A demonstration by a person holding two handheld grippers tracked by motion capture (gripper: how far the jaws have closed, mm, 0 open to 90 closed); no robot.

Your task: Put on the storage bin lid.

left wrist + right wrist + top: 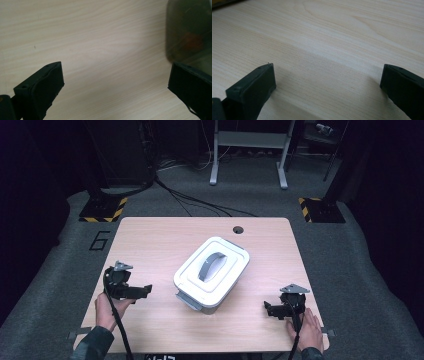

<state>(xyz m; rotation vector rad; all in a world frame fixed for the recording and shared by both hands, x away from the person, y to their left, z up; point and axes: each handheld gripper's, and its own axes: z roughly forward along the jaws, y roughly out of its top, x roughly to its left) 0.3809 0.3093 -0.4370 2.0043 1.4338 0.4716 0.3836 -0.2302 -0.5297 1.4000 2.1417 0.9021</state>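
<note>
Currently, the white lidded container (212, 271) with a grey handle (210, 265) sits near the middle of the bench (150, 235), turned at an angle to the bench edges. Left claw (146, 290) is held above the bench to the left of the container, apart from it, jaws spread wide with nothing between them. Right claw (268, 309) rests at the bench's right front, well apart from the container, jaws likewise spread and holding nothing. A blurred dark shape (188, 30) occupies the upper right of the left gripper view.
</note>
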